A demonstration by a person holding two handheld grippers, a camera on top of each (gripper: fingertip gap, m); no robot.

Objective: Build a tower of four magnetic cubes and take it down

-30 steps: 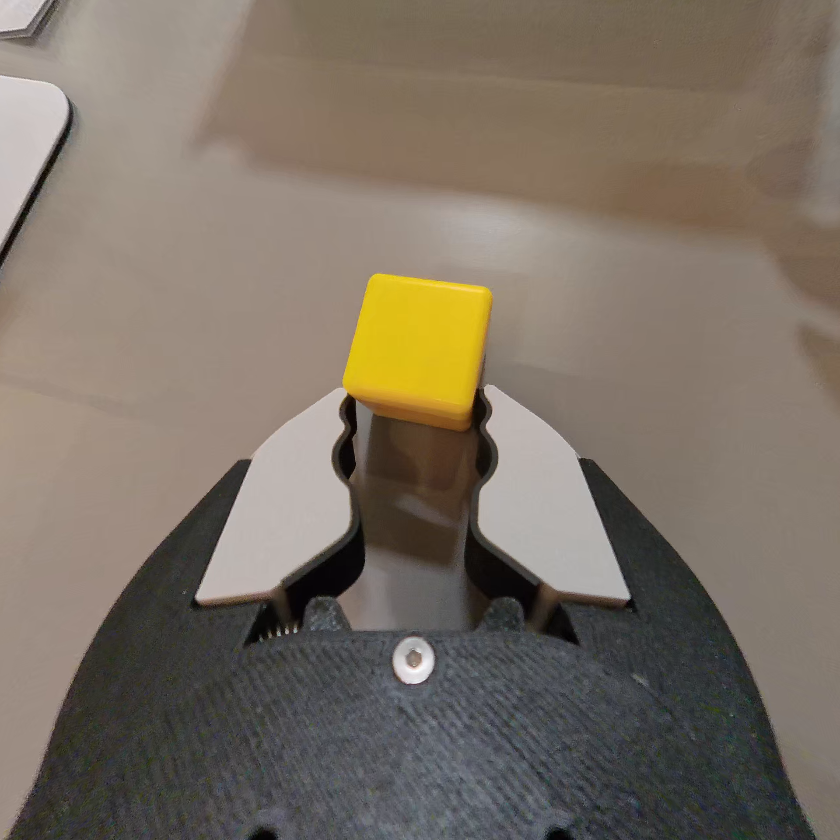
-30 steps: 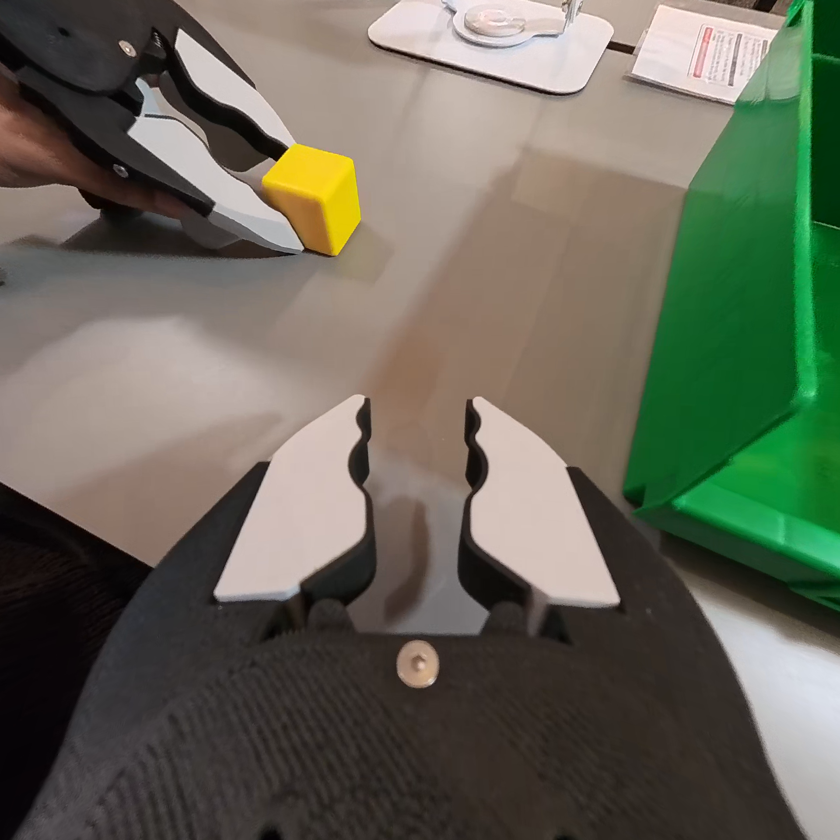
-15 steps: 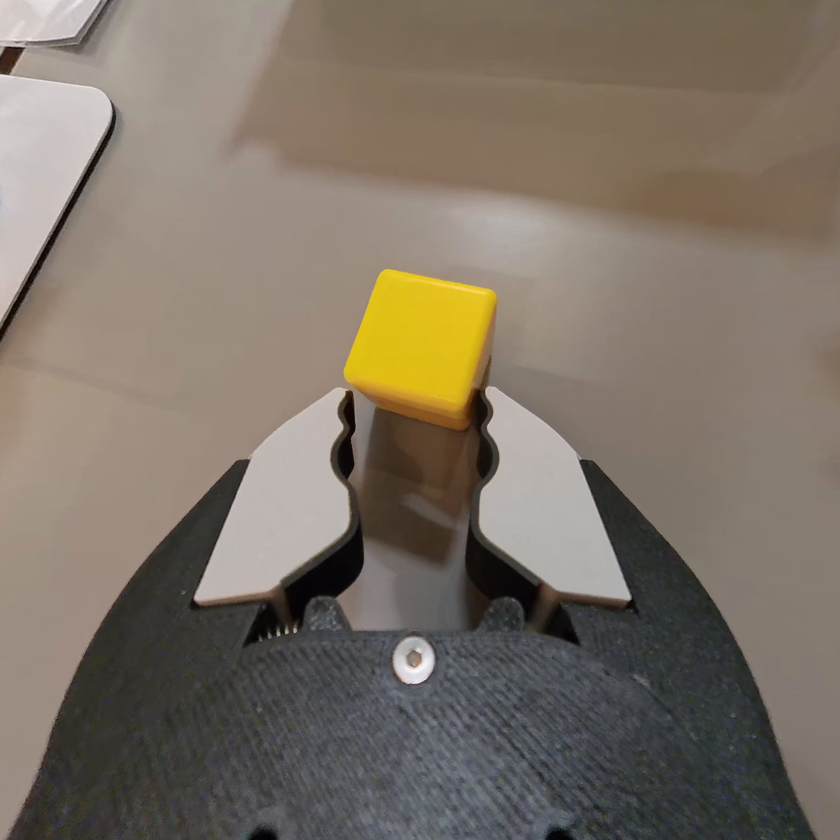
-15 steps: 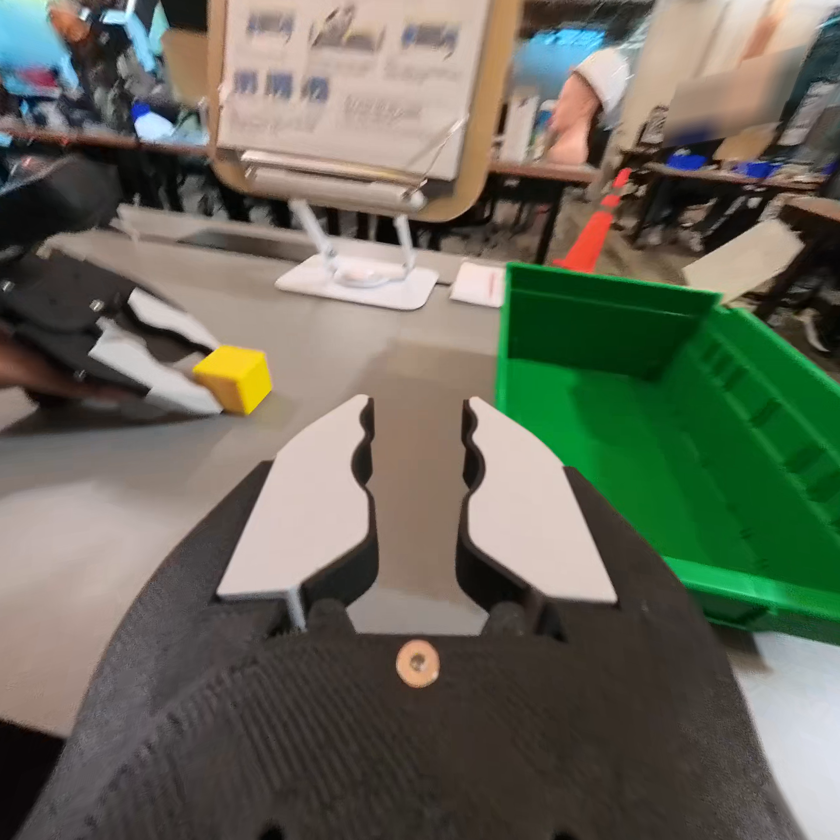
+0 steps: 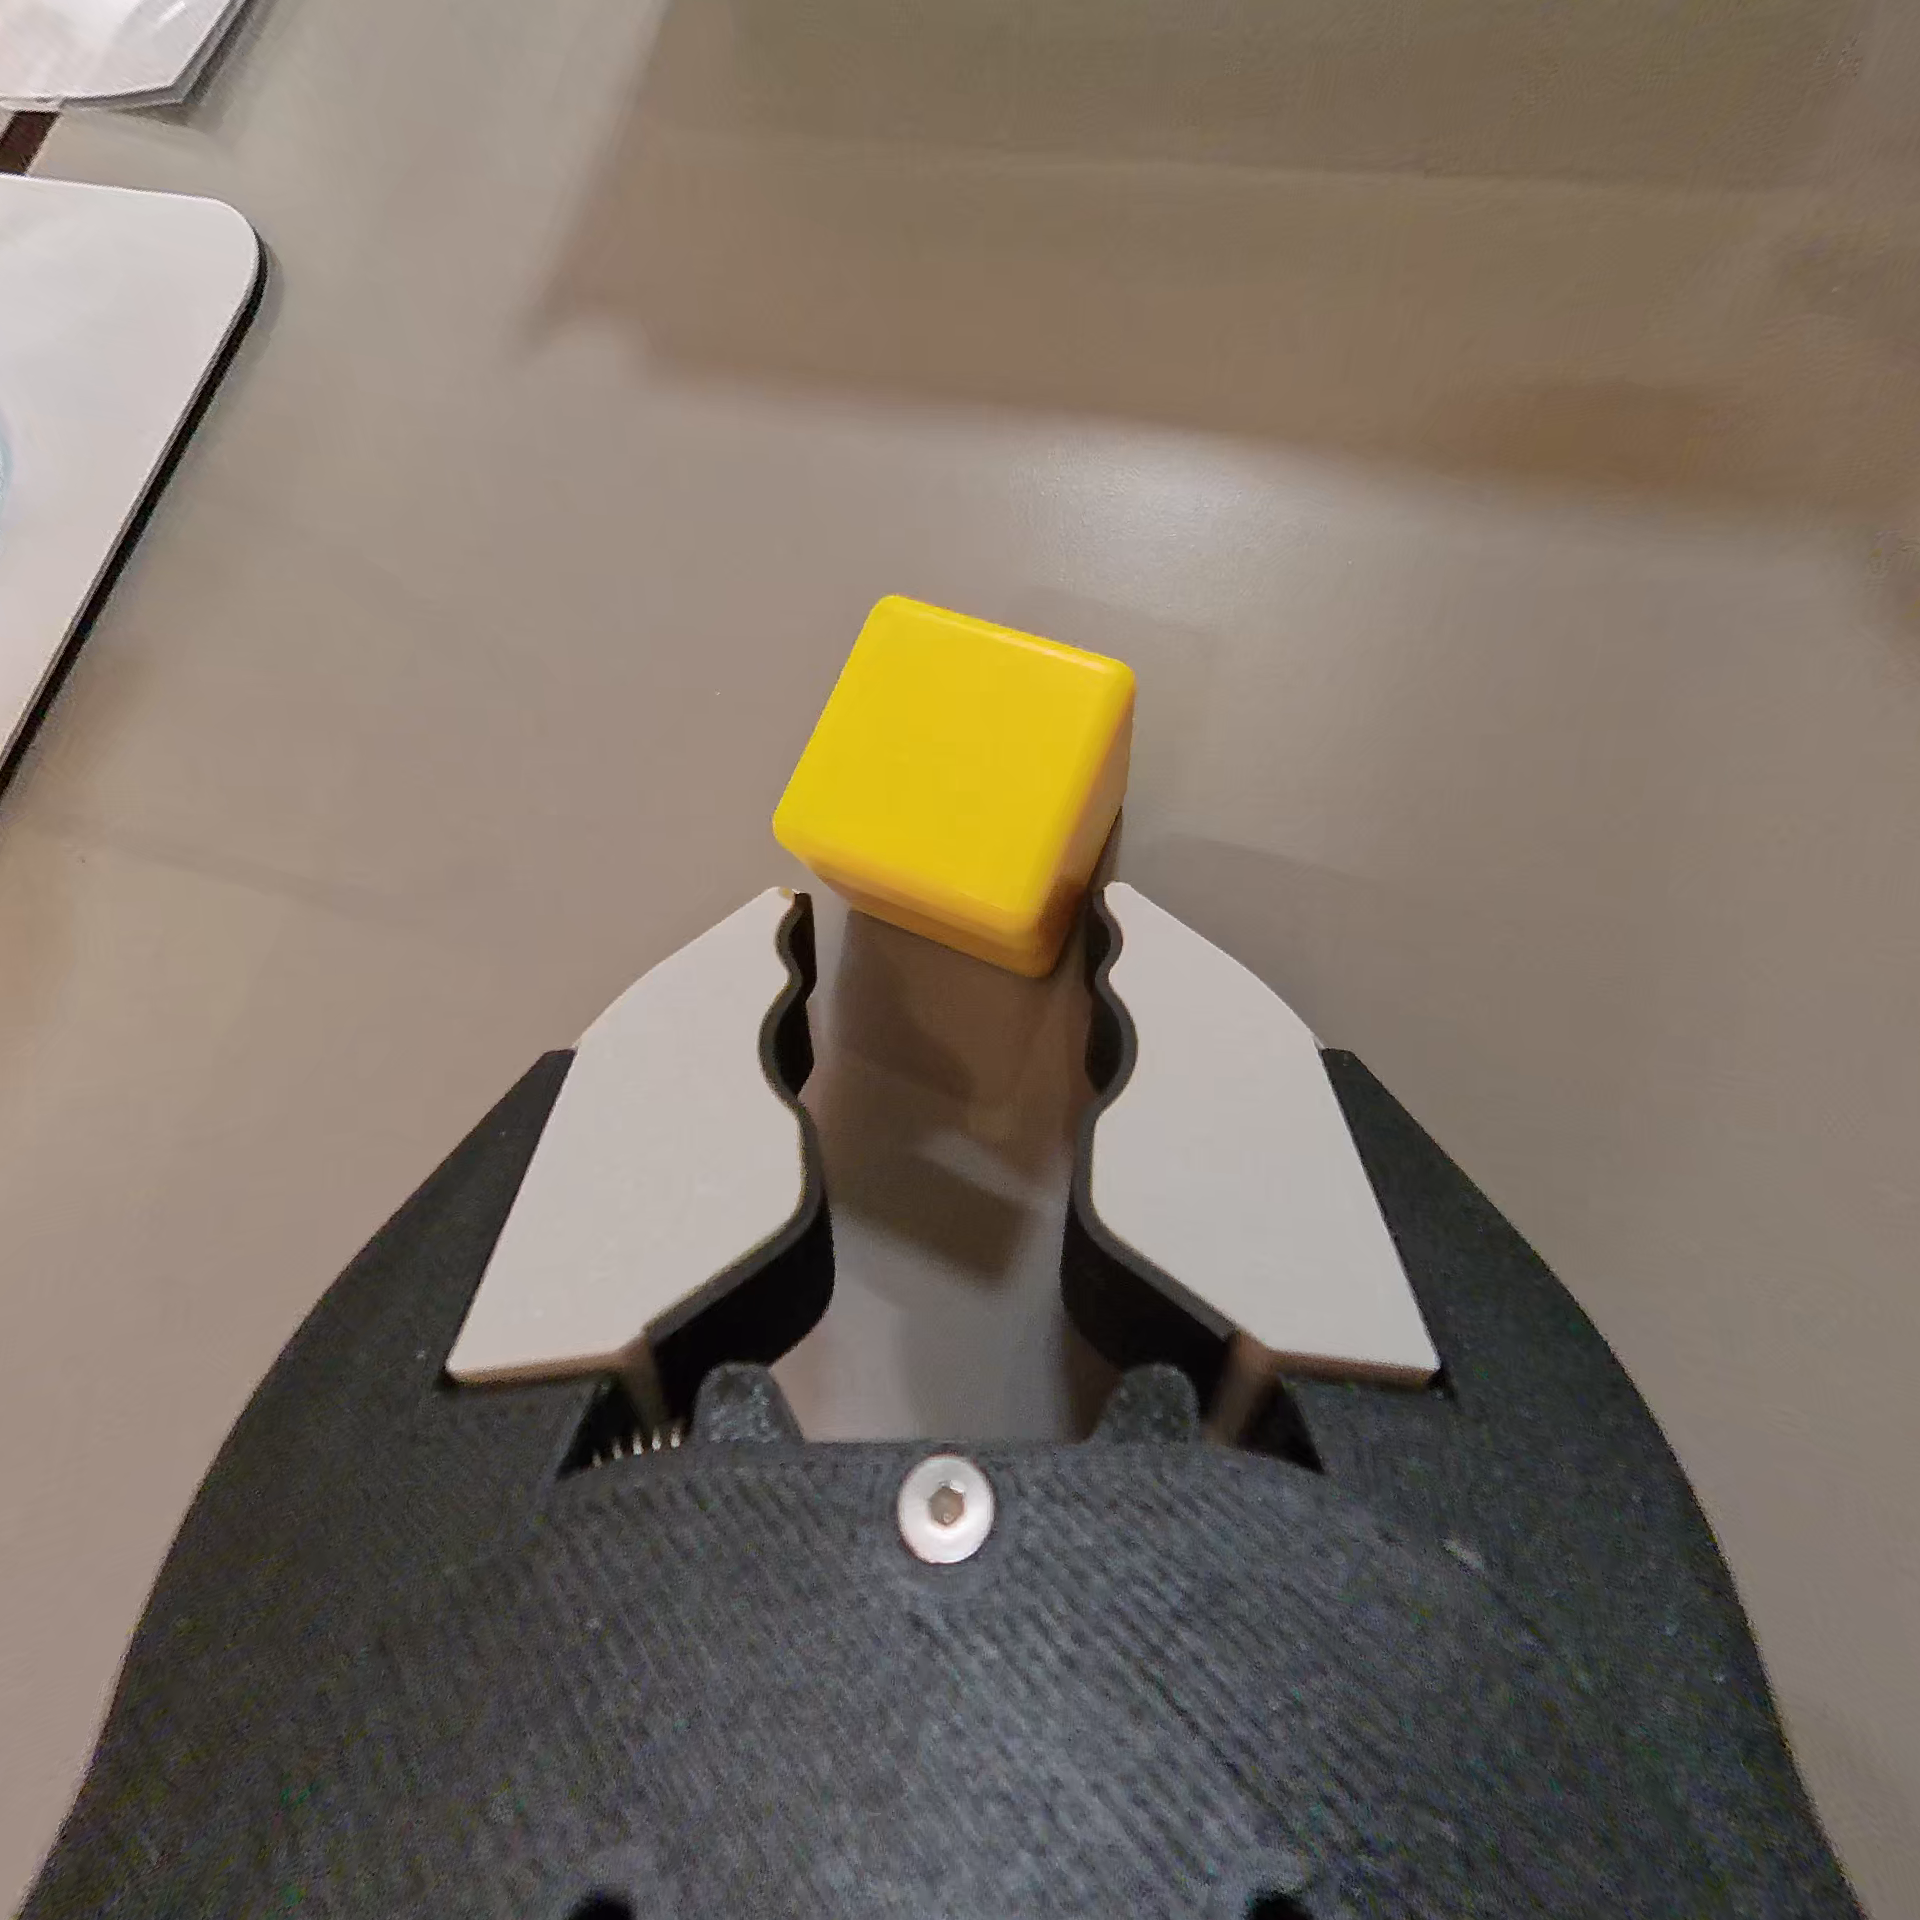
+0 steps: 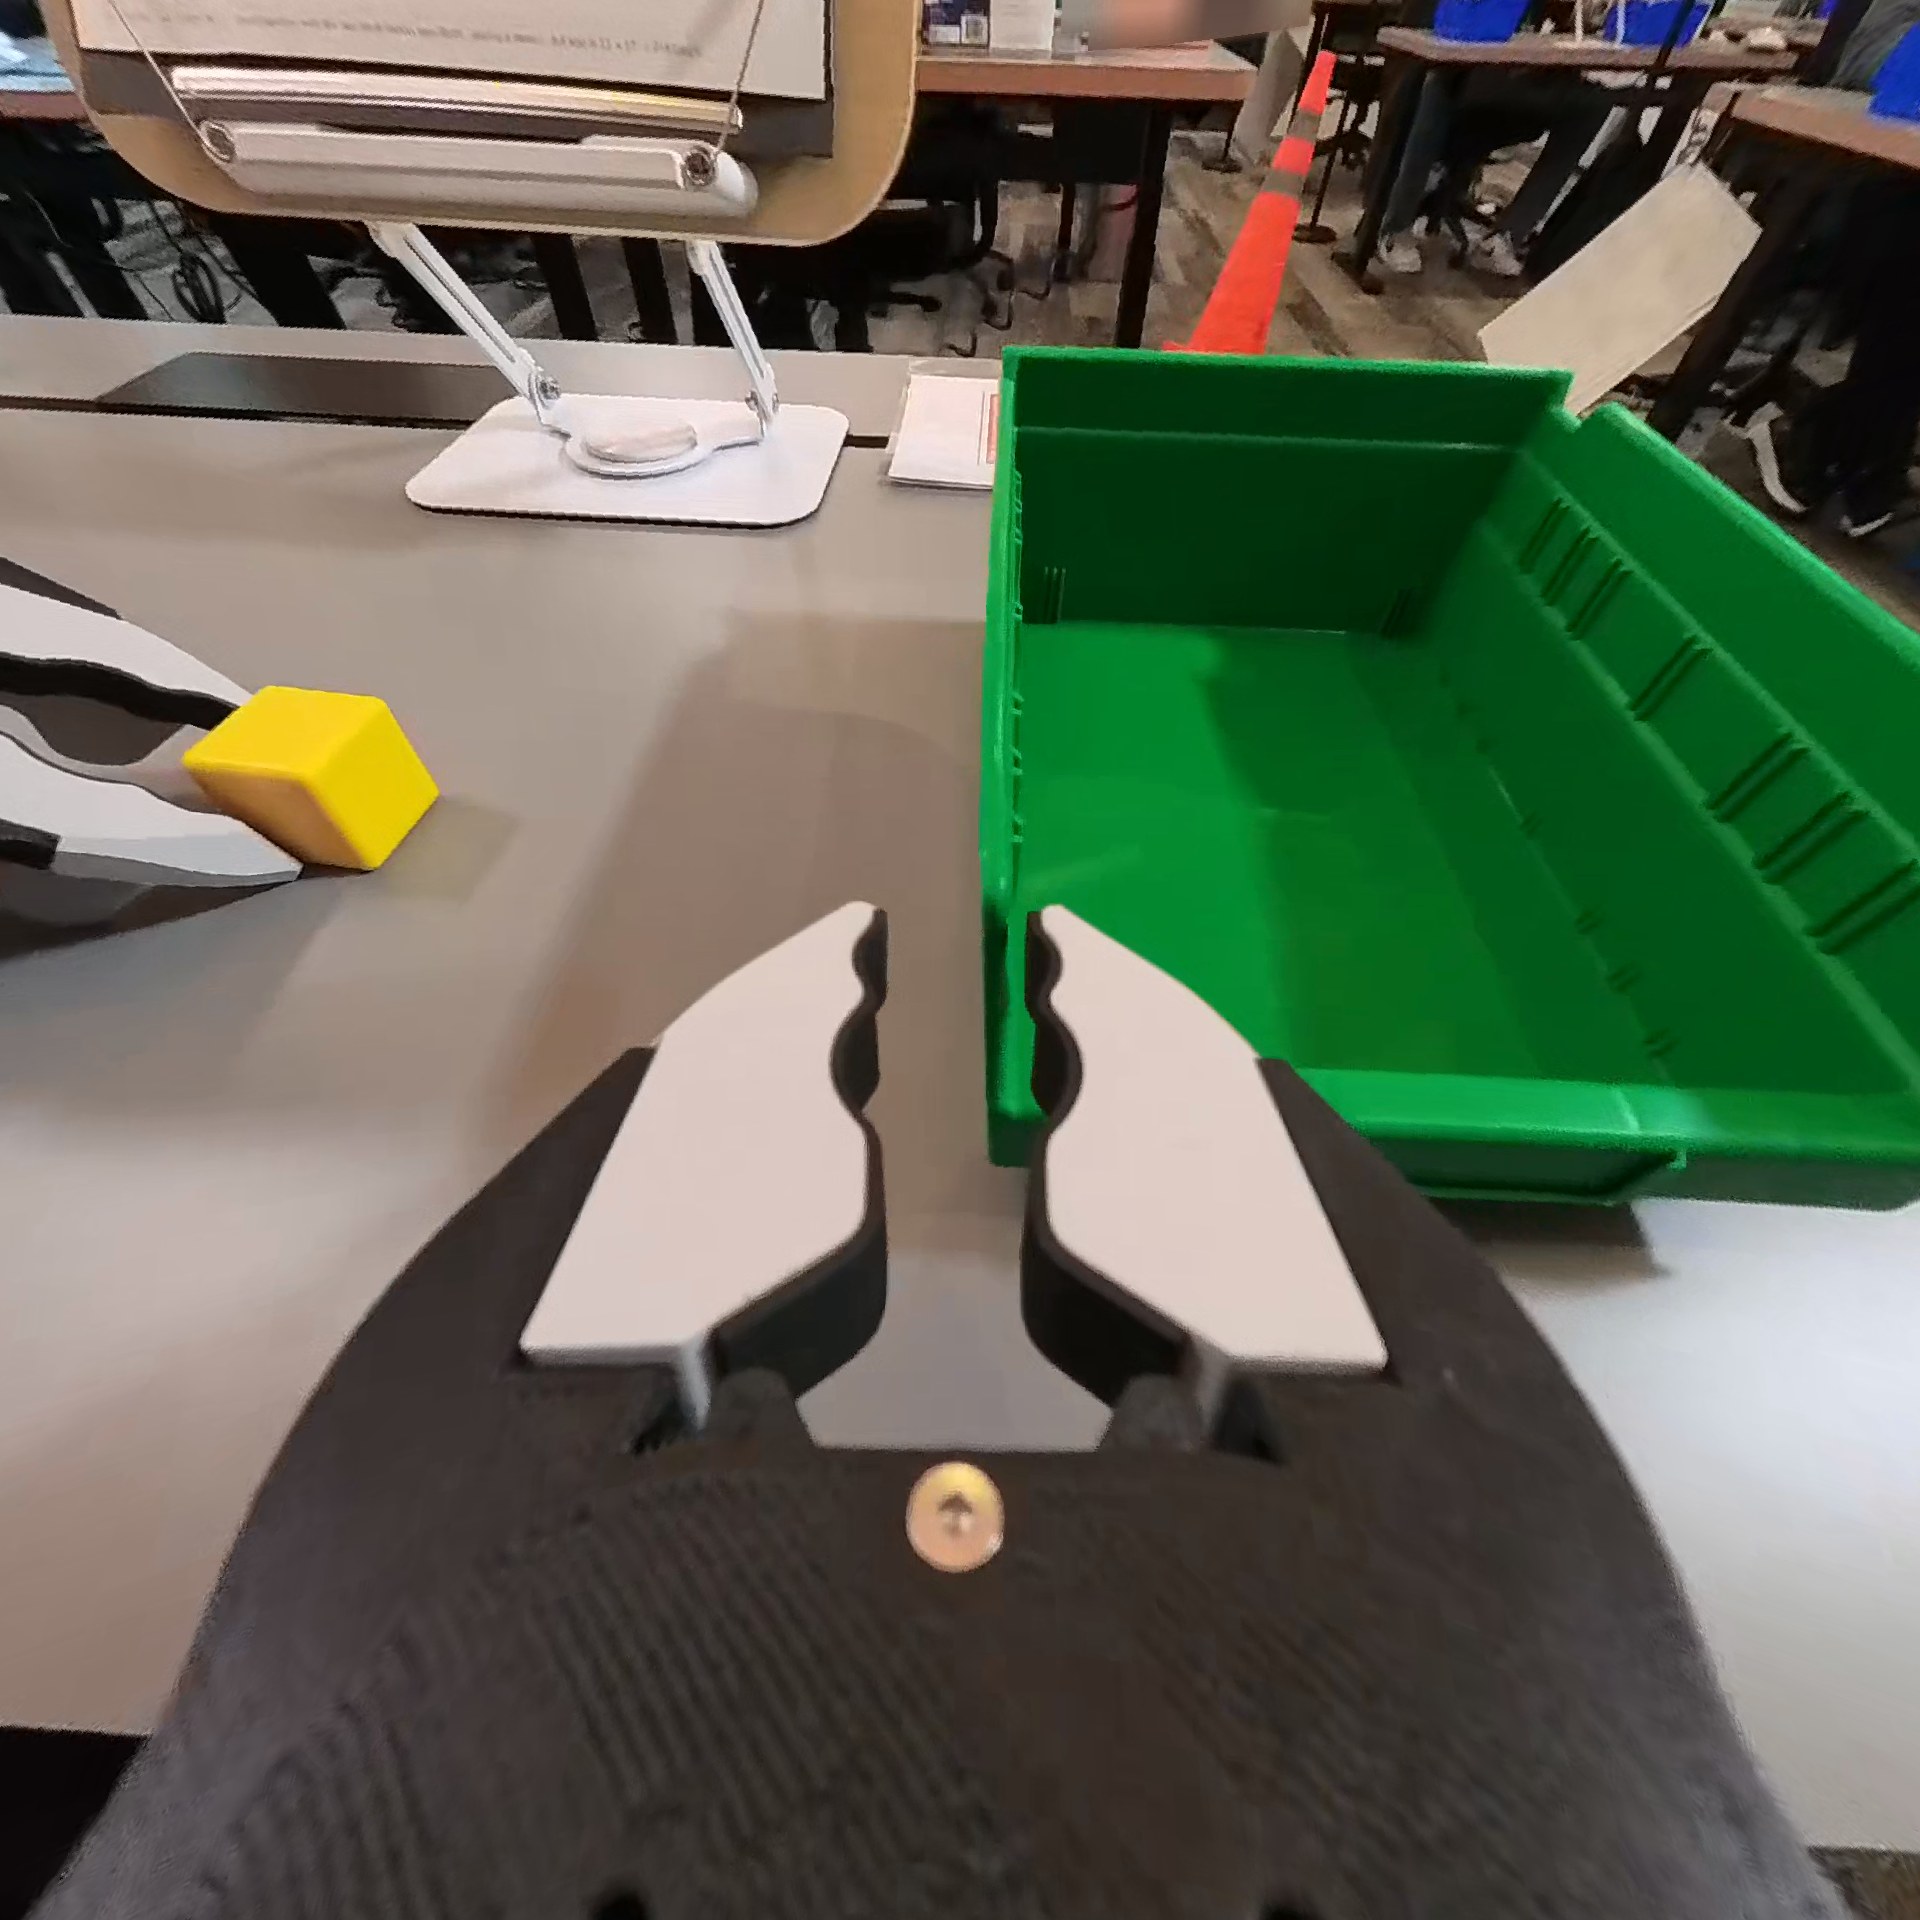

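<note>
A yellow cube point(image 5: 956, 769) rests on the grey table point(image 5: 1455, 935). My left gripper point(image 5: 945, 899) is shut on the cube's near end, pinching it between the fingertips, and the cube sits turned at an angle to them. In the right wrist view the cube point(image 6: 312, 774) and the left gripper point(image 6: 249, 795) lie at the left, low on the table. My right gripper point(image 6: 956, 914) is empty, its jaws a narrow gap apart. It hovers above the table just left of the near corner of an empty green bin point(image 6: 1278, 379).
A white stand base point(image 6: 623, 468) carrying a board stands at the back of the table and also shows in the left wrist view point(image 5: 94, 416). A paper sheet point(image 6: 945, 431) lies beside the bin. Desks and an orange cone point(image 6: 1257, 239) stand beyond the table. Across from one pair of fingers to the other is roughly 25 cm.
The right gripper has tilted up and swung right, bringing the green bin and room into view, and its jaws have narrowed. The cube has turned slightly in the left fingertips.
</note>
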